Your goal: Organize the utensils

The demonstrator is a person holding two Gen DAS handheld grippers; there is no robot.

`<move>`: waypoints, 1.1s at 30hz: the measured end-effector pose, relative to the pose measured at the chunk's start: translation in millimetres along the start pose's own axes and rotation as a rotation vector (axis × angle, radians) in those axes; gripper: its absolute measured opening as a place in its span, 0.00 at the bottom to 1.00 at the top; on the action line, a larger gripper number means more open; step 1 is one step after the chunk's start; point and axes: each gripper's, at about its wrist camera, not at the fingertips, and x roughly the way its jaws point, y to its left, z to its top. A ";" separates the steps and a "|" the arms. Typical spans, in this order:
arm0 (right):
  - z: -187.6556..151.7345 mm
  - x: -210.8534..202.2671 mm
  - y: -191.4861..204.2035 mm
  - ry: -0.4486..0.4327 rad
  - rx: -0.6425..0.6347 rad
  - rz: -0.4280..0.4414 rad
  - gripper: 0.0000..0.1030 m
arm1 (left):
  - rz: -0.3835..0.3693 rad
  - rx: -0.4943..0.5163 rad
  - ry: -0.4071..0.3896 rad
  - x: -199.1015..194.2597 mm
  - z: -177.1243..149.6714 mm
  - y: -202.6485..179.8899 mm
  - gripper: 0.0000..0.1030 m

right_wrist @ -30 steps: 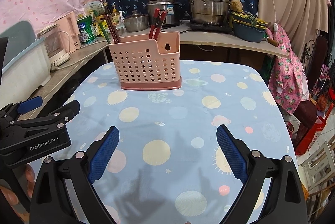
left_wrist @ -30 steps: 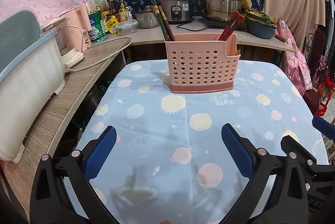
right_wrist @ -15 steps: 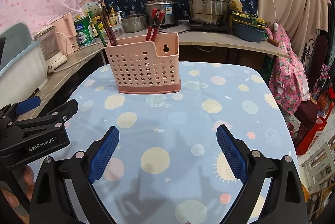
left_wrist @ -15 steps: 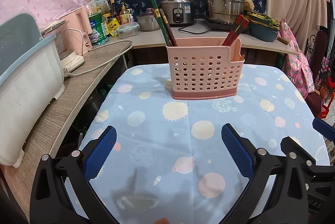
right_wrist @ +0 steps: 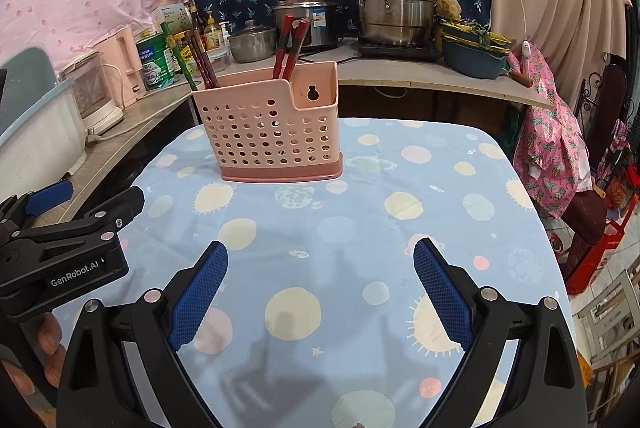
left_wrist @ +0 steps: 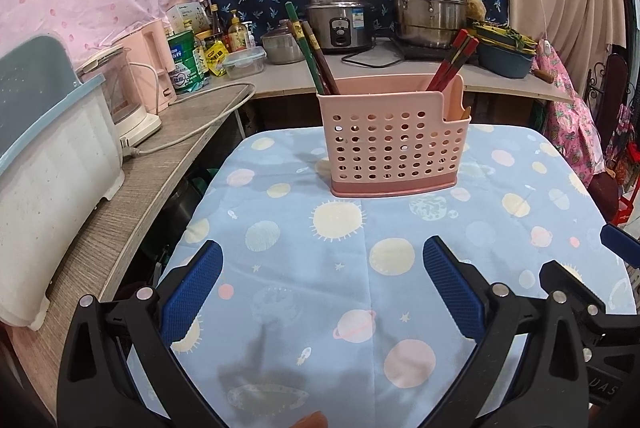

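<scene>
Pink perforated plastic is what the utensil holder (left_wrist: 394, 139) is made of, and it sits upright toward the far end of the table (left_wrist: 520, 228) with its space-print blue cloth, well apart from both grippers. Makes sense as a spot: it's centered enough that either hand can reach it. Inside, a green and dark brown set of chopsticks (left_wrist: 312, 55) leans out of the left end, and a red pair (left_wrist: 452, 61) leans out toward the right end, so they look sorted by colour into separate sections. The lower notched section on the right edge seems empty, though I can't see down into it. Left gripper (left_wrist: 322, 288) hovers low over the near end of the cloth with its blue pads spread wide and nothing between them. Right gripper (right_wrist: 320, 288) is the same deal, splayed and empty, just beside the left one. No loose utensils on the cloth, so I'd guess the sorting's basically finished.
</scene>
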 end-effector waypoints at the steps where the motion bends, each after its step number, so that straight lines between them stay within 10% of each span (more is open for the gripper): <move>1: -0.6 -0.6 -0.2 -0.001 0.001 0.000 0.88 | 0.006 0.003 -0.001 0.4 0.5 -0.6 0.93; 33: 3.8 9.5 4.5 0.005 -0.010 0.002 0.88 | -0.014 -0.012 0.034 14.1 4.3 3.1 0.93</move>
